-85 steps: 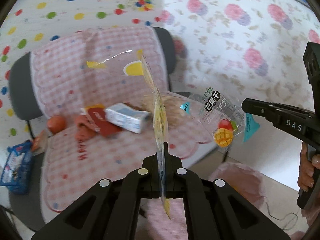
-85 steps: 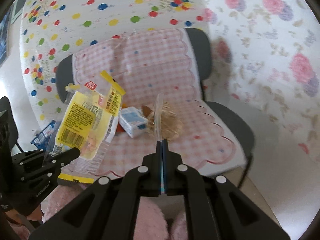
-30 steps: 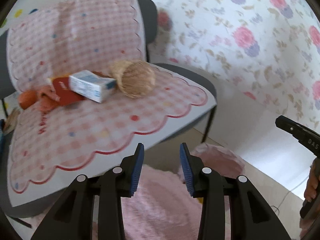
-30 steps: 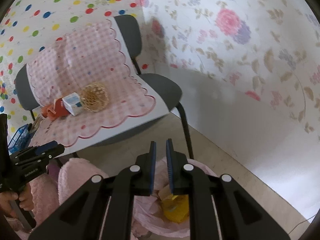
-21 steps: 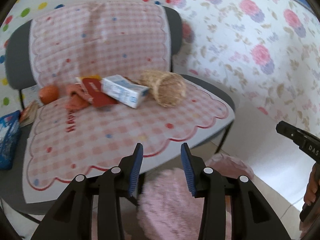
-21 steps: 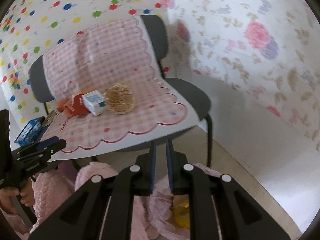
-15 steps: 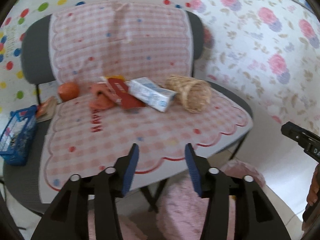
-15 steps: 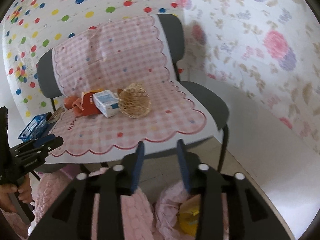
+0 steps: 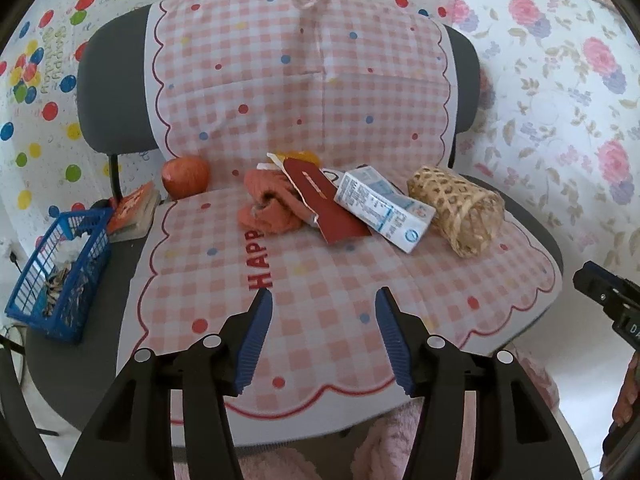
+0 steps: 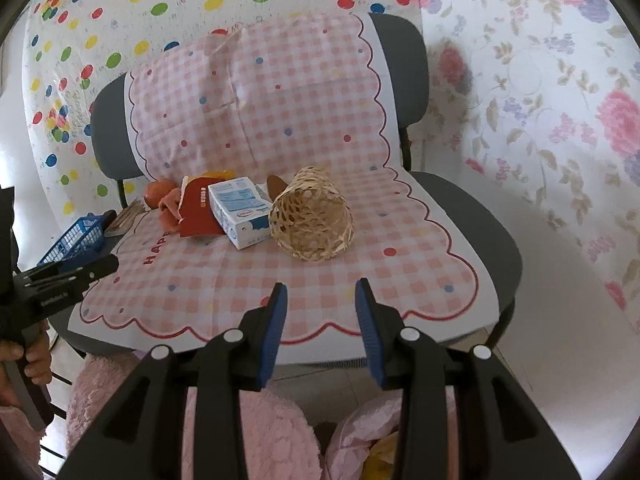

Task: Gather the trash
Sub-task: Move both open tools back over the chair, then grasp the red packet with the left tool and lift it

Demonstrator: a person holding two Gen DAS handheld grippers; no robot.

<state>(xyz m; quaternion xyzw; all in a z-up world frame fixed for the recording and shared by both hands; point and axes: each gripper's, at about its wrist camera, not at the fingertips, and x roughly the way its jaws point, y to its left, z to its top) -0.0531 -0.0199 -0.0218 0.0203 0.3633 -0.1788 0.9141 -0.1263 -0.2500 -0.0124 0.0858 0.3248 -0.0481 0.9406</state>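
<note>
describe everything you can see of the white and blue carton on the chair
The carton is a small rectangular box, white with light blue panels and fine print, and it looks like coated cardboard. It lies on its side on the pink checked cover of the chair seat, tilted, with its upper end propped on a red packet. A woven basket lies on its side at the other end, close by or touching. In the right wrist view, a round logo shows on its end face. It looks intact, and neither gripper touches it.

seat front (image 9: 320, 272): open | rear: milk carton (image 9: 382, 210), wicker basket (image 9: 456, 210) crowd
</note>
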